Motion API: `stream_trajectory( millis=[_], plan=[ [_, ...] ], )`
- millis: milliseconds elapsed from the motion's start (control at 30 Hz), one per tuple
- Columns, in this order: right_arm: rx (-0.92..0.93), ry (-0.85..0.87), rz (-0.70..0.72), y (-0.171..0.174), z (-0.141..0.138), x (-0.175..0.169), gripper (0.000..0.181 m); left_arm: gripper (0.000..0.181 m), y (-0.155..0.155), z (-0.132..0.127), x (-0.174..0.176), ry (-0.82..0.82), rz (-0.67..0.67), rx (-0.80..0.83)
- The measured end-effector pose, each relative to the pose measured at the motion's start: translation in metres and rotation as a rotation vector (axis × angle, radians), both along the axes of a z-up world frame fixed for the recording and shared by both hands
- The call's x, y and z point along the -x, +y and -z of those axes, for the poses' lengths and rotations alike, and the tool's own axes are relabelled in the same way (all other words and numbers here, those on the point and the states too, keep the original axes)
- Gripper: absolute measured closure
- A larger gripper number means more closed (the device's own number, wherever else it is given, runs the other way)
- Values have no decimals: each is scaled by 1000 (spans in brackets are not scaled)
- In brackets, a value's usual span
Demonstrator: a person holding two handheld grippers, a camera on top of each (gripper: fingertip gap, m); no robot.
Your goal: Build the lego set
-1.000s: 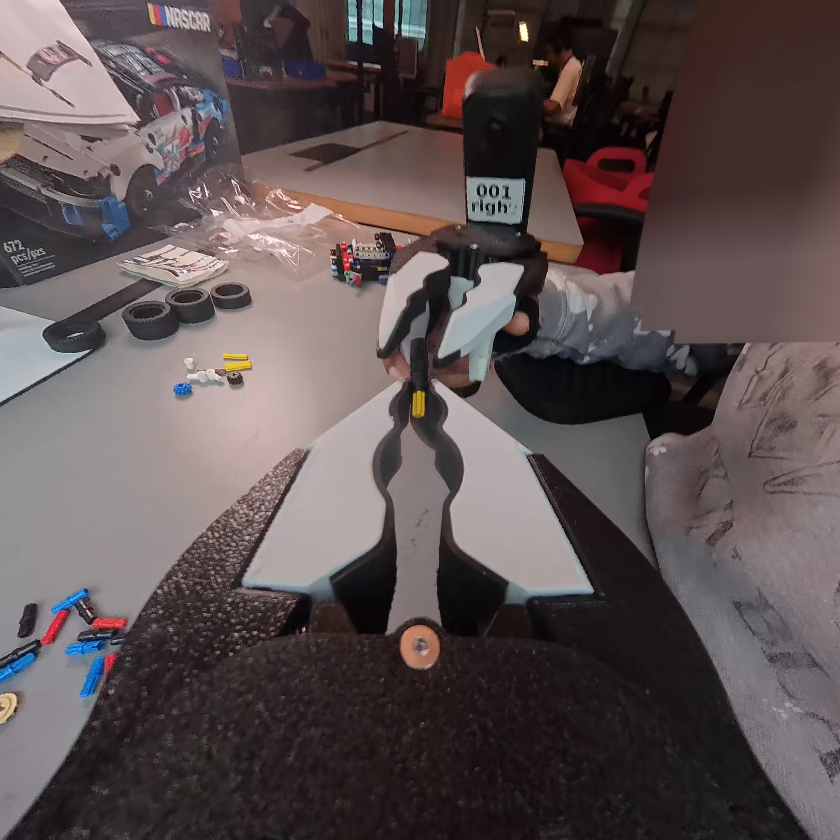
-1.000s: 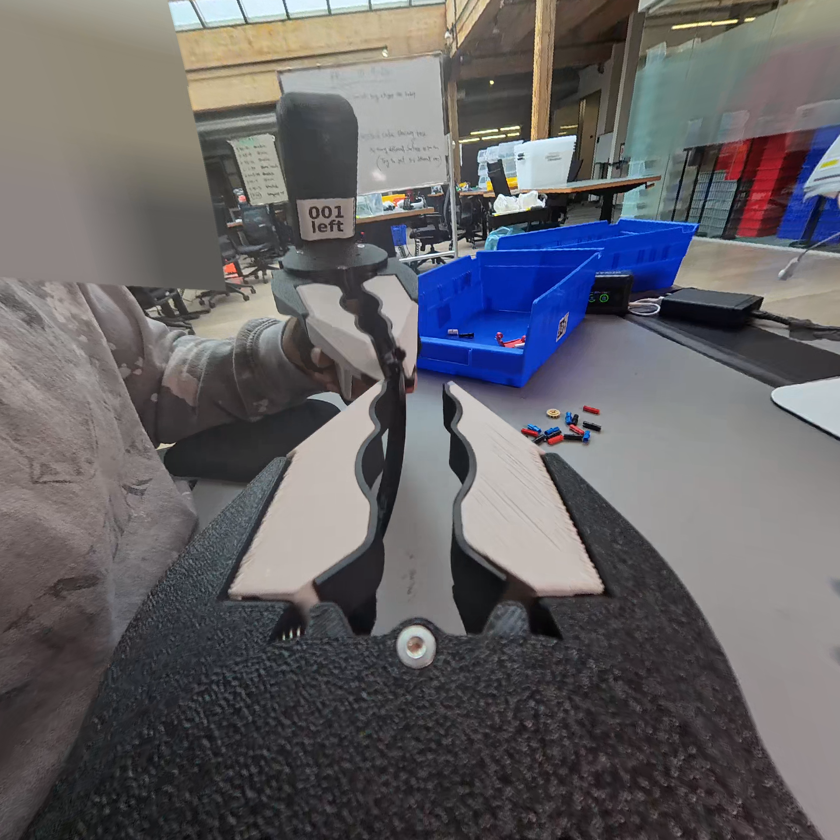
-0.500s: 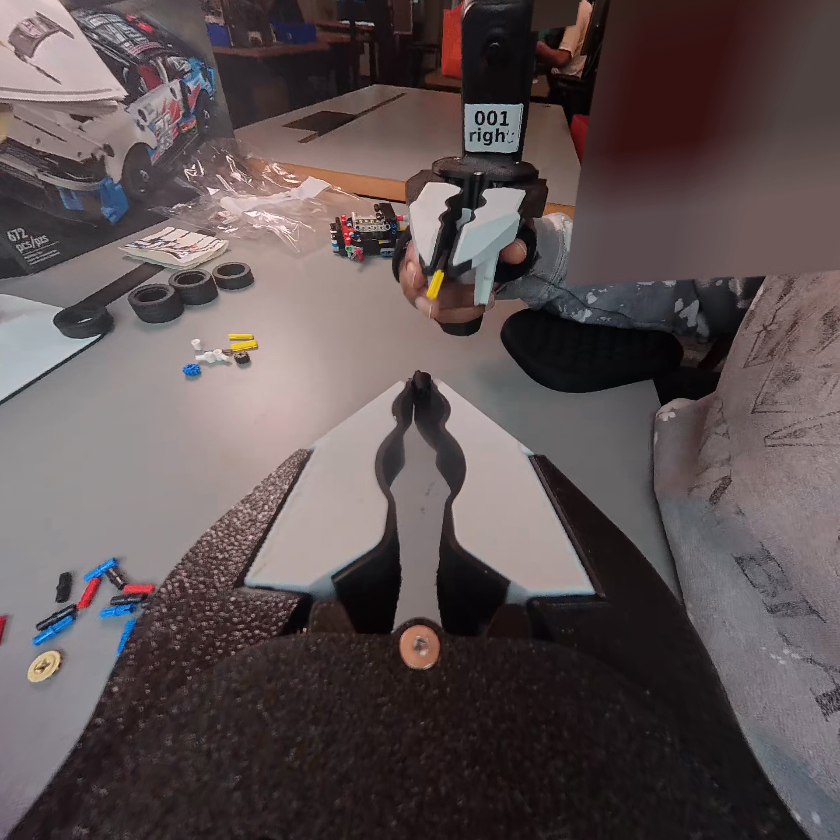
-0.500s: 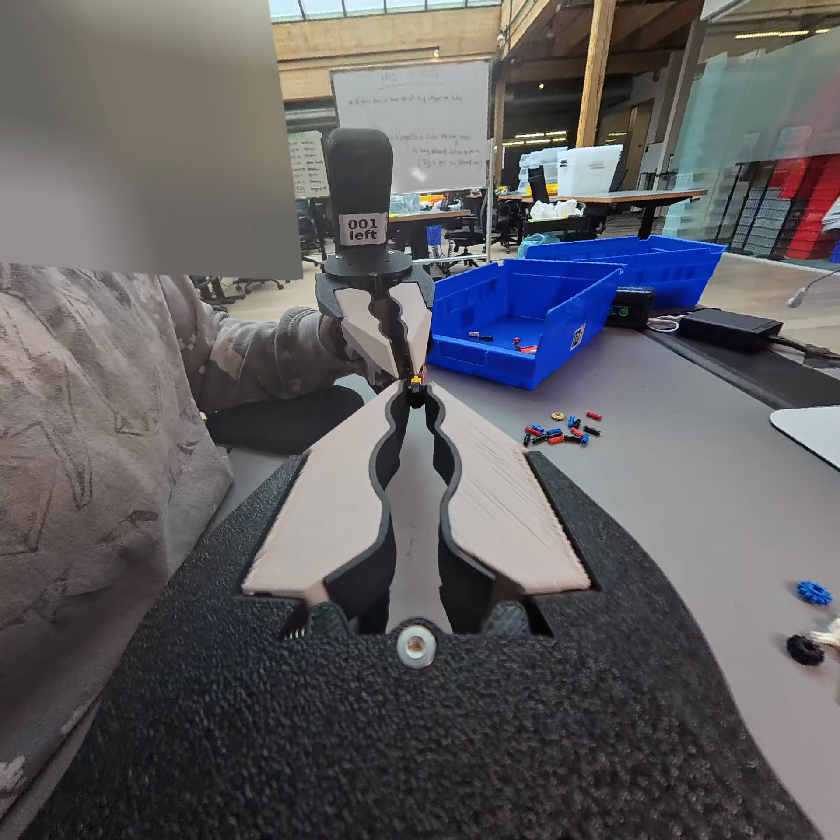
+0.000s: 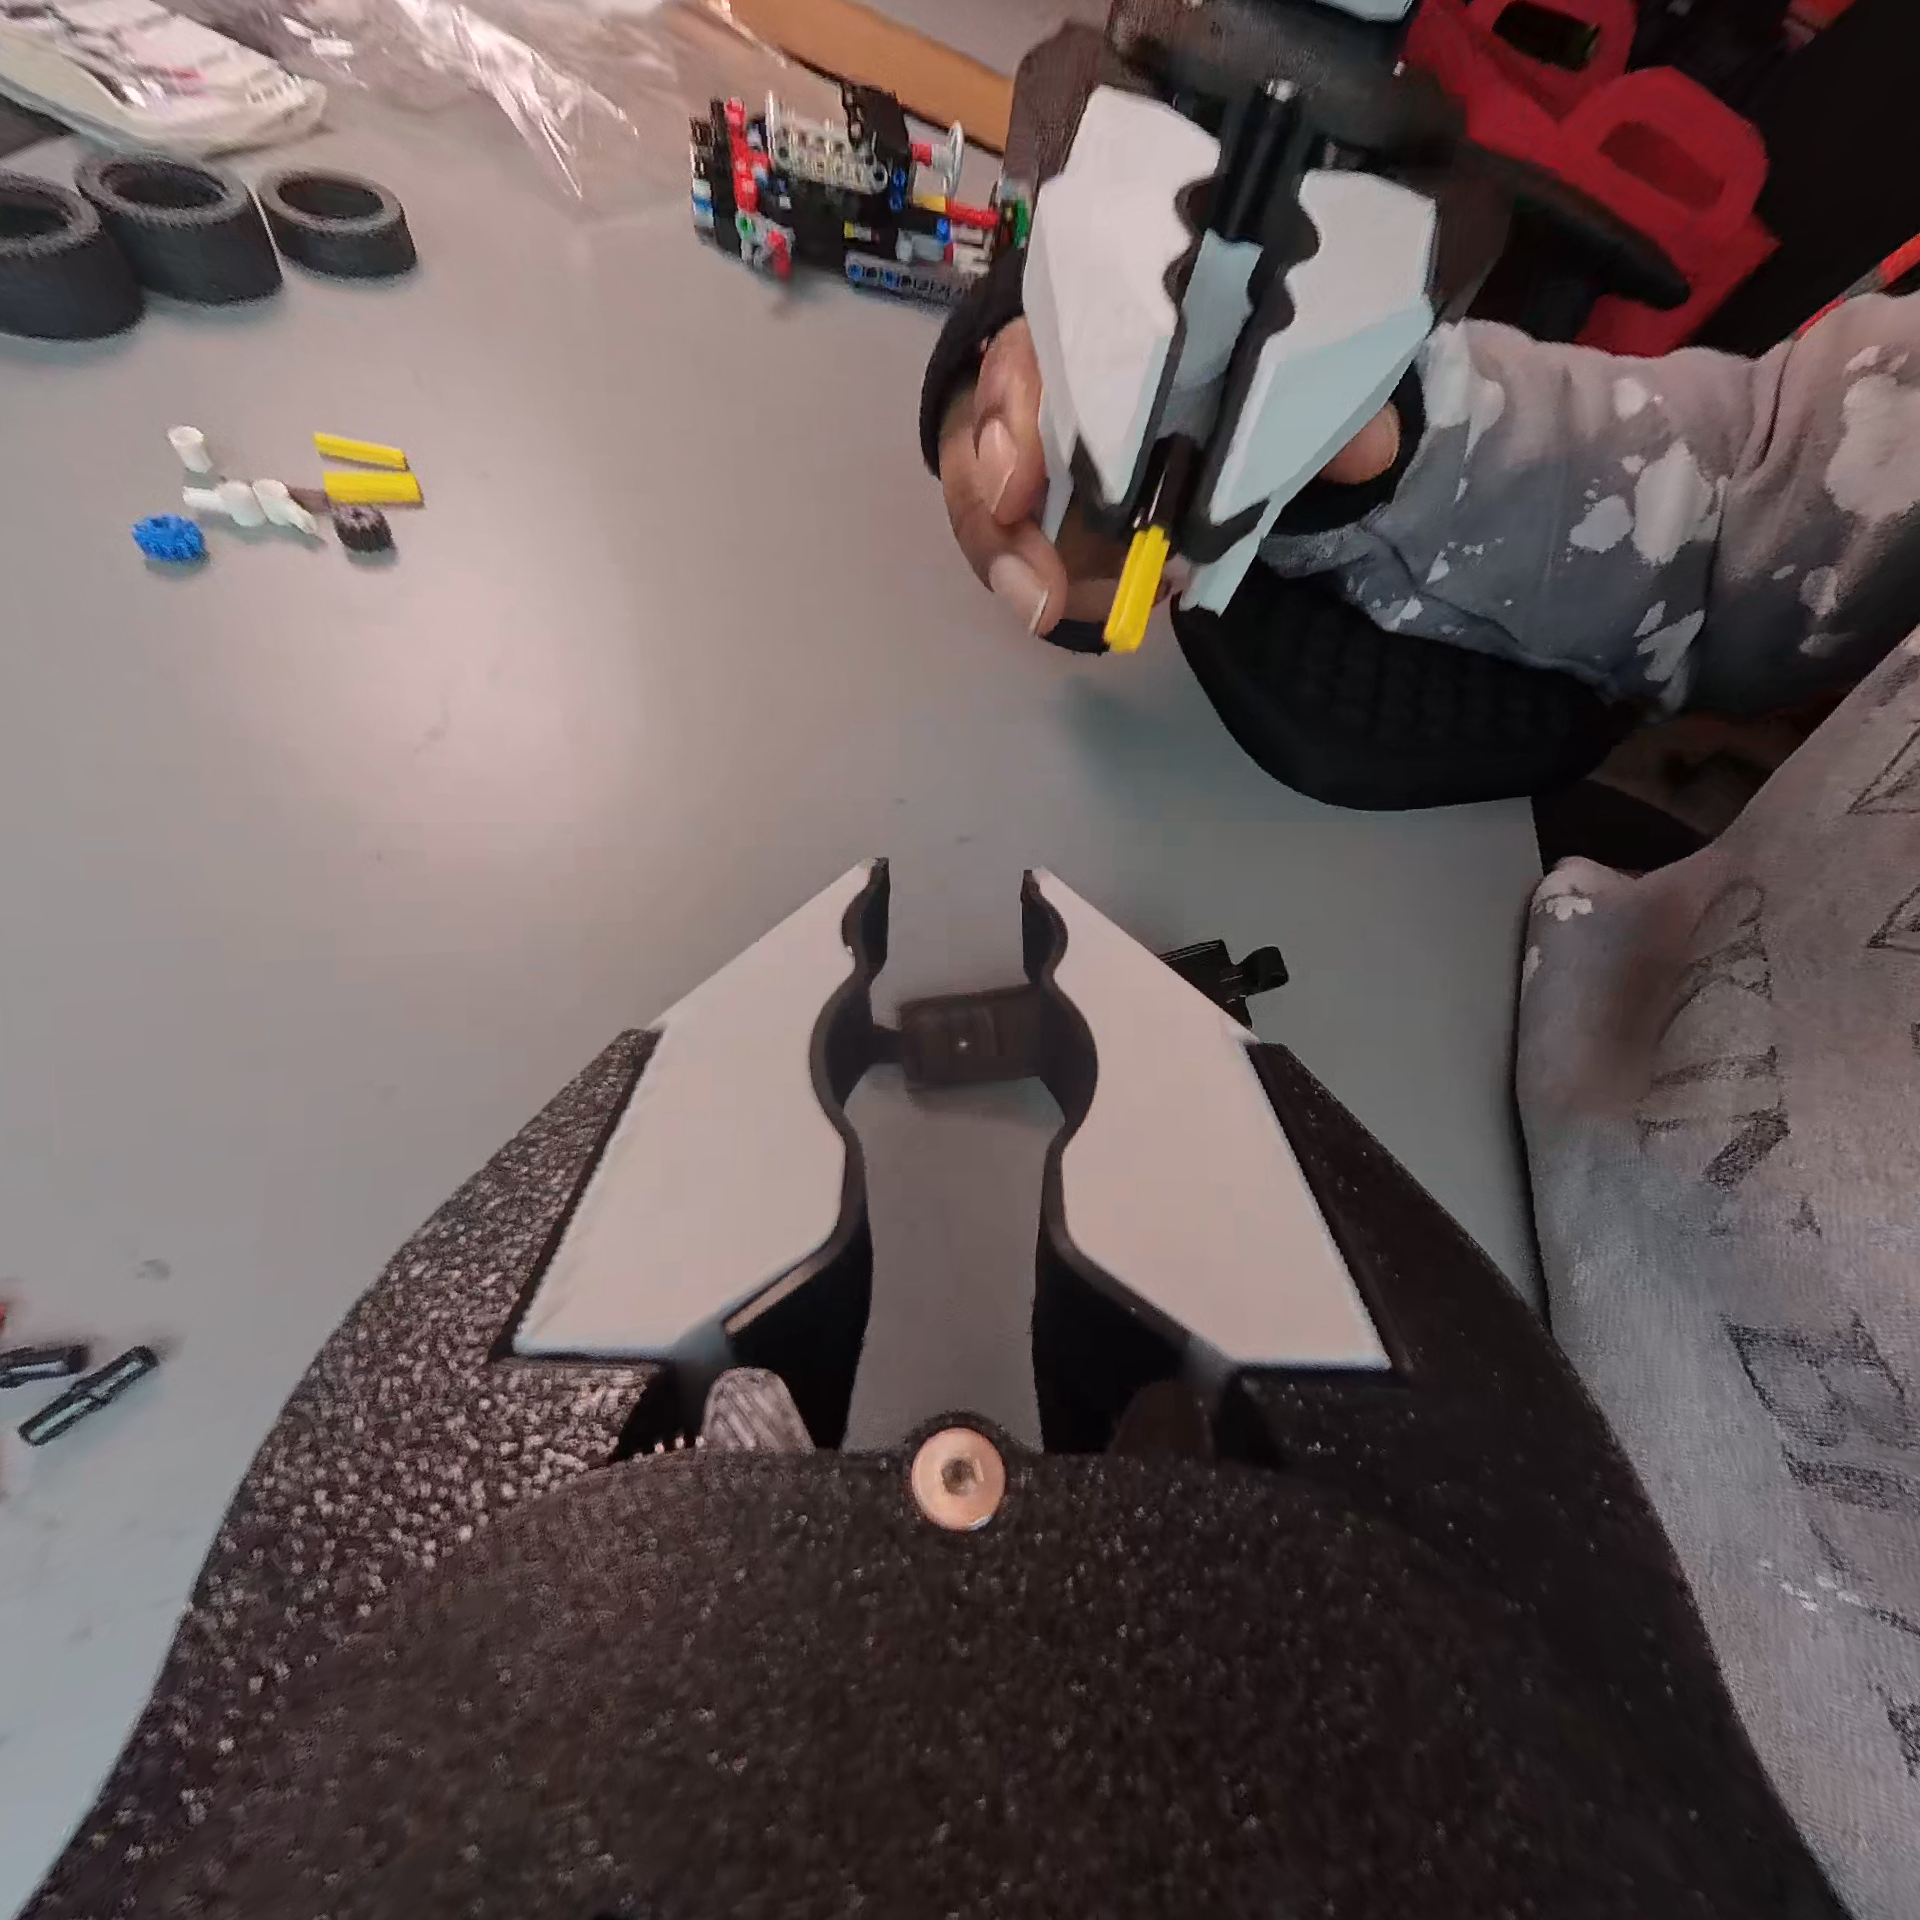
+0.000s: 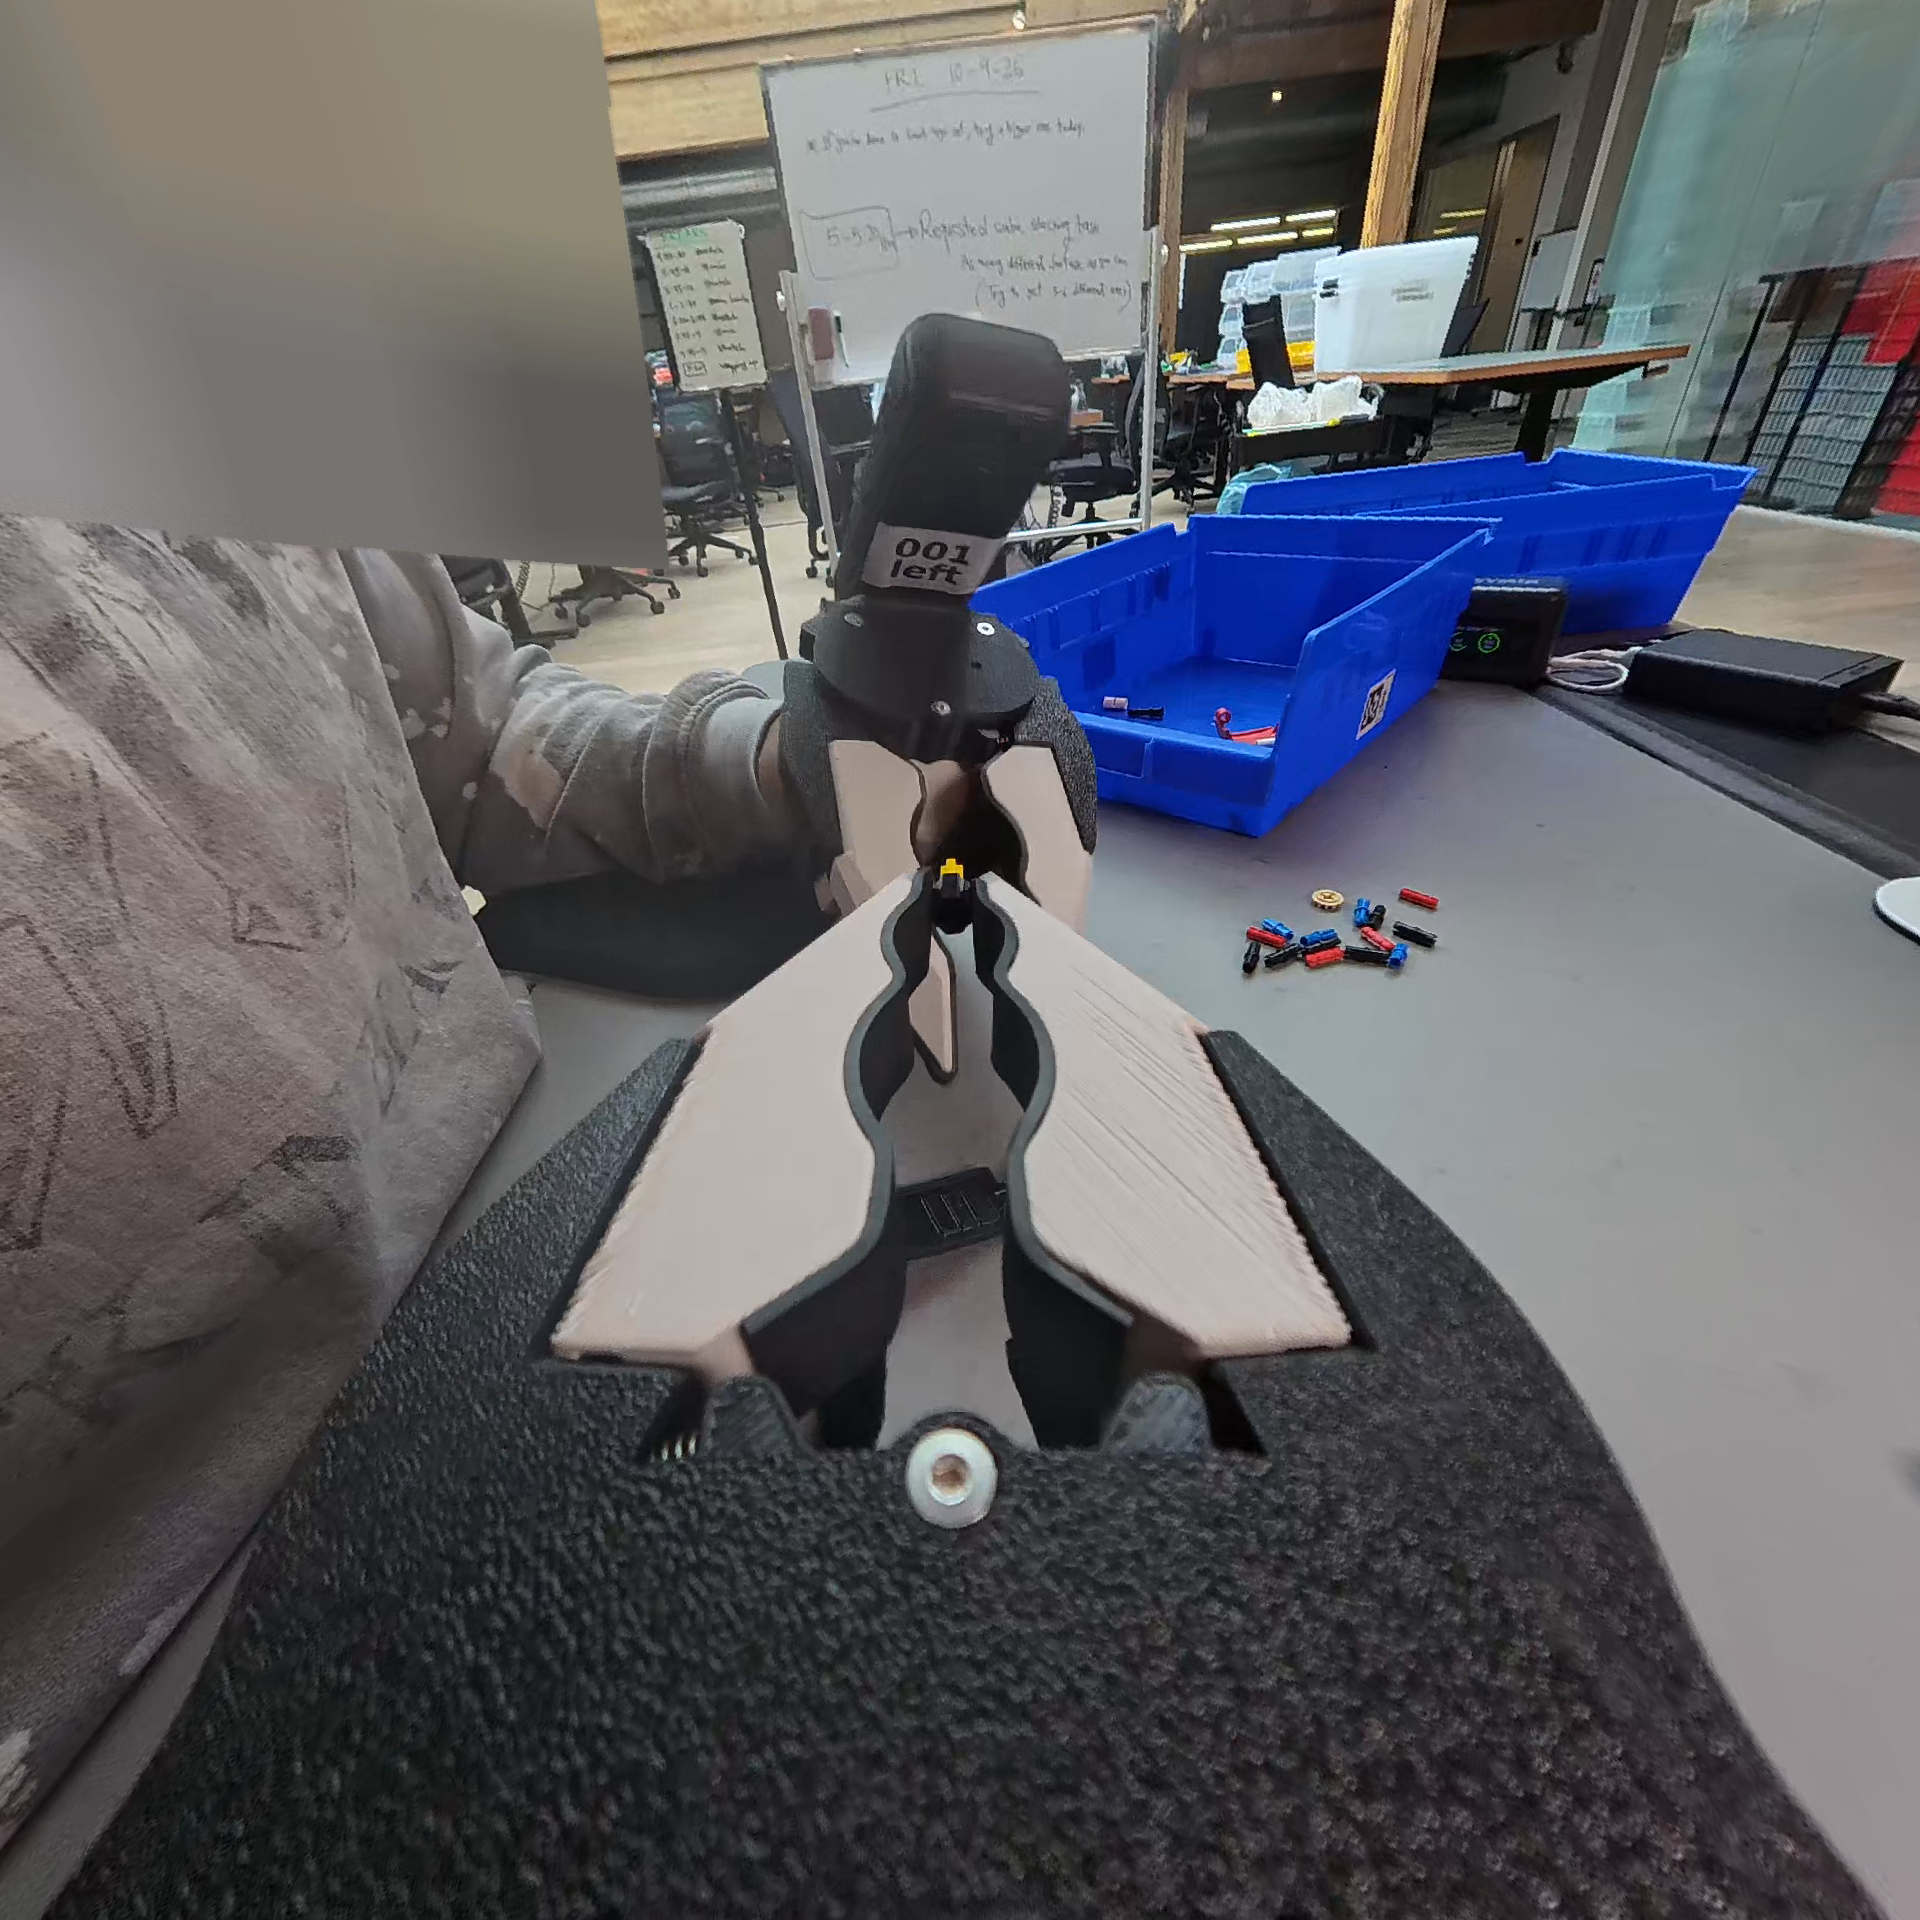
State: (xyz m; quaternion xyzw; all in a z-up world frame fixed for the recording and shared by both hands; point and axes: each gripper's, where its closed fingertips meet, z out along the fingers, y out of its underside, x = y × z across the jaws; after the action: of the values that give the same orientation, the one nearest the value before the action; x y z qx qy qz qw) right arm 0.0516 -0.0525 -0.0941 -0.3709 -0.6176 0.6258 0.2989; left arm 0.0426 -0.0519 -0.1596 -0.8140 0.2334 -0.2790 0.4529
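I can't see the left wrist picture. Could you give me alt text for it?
The left tool hangs open over a small black piece on the grey table. Opposite, the right tool pinches a black rod with a yellow end. Tyres and loose parts lie beyond.

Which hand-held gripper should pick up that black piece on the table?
Left. The left hand-held gripper is open right over the black piece; the right hand-held gripper is busy holding the yellow-tipped axle.
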Motion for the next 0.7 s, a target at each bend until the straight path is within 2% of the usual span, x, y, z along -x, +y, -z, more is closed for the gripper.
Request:
stream_trajectory(
  millis=[33, 133, 200, 333, 533, 567, 633, 700],
  plan=[
    [0, -4, 1, 0, 1, 0, 176, 157, 0, -10, 0, -19, -5, -50],
    [1, -19, -4, -2, 4, 2, 176, 160, -4, -38, -4, -35, 9, -199],
    [-11, -35, -7, -5, 8, 4, 176, 168, -6, -44, -7, -5, 17, -249],
    [-9, -50, -34, -10, 10, 3, 177, 177, -9, -45, -8, 23, 23, -260],
    [-25, -12, -85, -14, -2, -3, 177, 179, -15, -59, -11, -9, 65, -285],
    [-27, 2, -80, -10, -7, -5, 177, 179, -14, -60, -5, 0, 50, -296],
    [82, 111, -11, 26, -42, -24, 178, 179, -14, -68, 31, -36, -47, -318],
    [-4, 132, 68, 41, -50, -29, 177, 180, -12, -63, 50, -41, -112, -274]
  ],
)
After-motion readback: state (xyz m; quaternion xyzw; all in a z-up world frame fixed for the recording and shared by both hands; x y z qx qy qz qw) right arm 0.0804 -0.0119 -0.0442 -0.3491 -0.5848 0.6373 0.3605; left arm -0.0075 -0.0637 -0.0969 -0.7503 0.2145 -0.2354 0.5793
